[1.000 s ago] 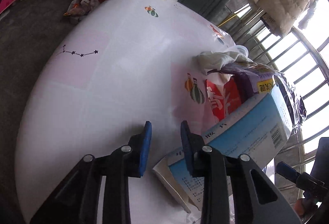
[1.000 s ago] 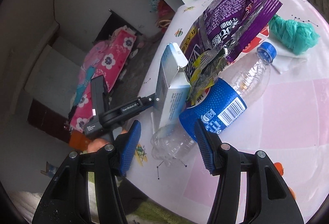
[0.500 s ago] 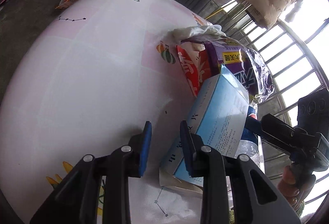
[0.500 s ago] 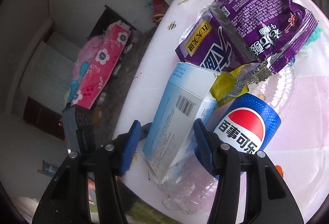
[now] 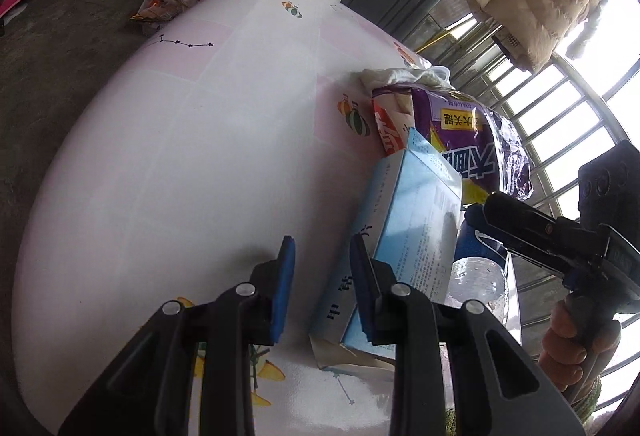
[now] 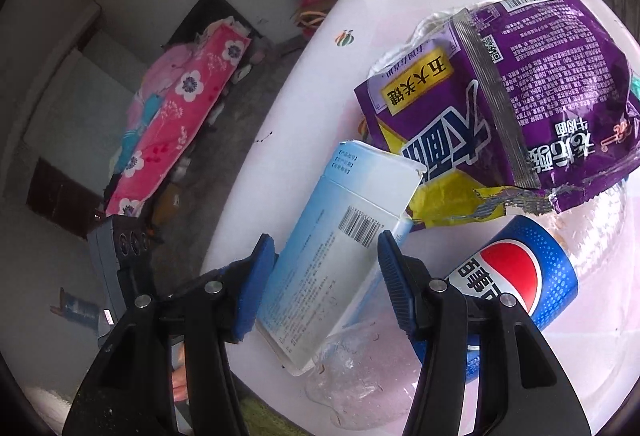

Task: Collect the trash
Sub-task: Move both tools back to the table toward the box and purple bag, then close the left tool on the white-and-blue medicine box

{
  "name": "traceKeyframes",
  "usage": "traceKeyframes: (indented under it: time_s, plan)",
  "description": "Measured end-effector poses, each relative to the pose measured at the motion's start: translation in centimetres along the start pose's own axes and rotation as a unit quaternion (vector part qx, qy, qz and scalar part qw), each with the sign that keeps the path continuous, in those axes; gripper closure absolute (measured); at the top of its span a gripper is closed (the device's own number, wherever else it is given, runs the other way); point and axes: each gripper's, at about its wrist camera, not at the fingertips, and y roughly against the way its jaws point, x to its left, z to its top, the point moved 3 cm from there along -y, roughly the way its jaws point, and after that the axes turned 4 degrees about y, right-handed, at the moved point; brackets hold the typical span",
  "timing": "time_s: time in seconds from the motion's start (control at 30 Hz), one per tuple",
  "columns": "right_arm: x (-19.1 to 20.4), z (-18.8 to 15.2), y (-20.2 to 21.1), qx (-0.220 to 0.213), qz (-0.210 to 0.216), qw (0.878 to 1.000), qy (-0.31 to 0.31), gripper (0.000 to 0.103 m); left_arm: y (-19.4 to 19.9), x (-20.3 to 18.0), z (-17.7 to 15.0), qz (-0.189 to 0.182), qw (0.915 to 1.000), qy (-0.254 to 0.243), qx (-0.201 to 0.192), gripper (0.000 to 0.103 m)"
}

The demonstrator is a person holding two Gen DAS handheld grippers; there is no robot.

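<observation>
Best done by closing the right gripper [image 6: 324, 276] squarely across the pale blue rectangular cardboard box [image 6: 332, 260], clear of the clear plastic cola bottle with a blue label [image 6: 516, 276] pressed against it. Lying slantwise between the spread right fingers, that box, neither pad visibly pressing. Just right of the left gripper [image 5: 322, 288], narrowly parted on nothing (its right finger alongside the box). Farther off, on the pink-and-white tablecloth [image 5: 160, 156], a crumpled purple foil snack bag [image 6: 520, 108].
</observation>
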Motion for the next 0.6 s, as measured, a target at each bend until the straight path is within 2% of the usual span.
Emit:
traceKeyframes:
  time_s: [0.23, 0.6]
  plan:
    - [1.3, -0.4, -1.7, 0.022, -0.014, 0.999, 0.027, 0.051, 1.3, 1.1, -1.5, 0.016, 0.9998, 0.006, -0.005, 0.077]
    - [-1.9, -2.2, 0.3, 0.030, -0.025, 0.998, -0.040, 0.051, 1.2, 0.2, -2.4, 0.008, 1.0000, -0.002, -0.002, 0.077]
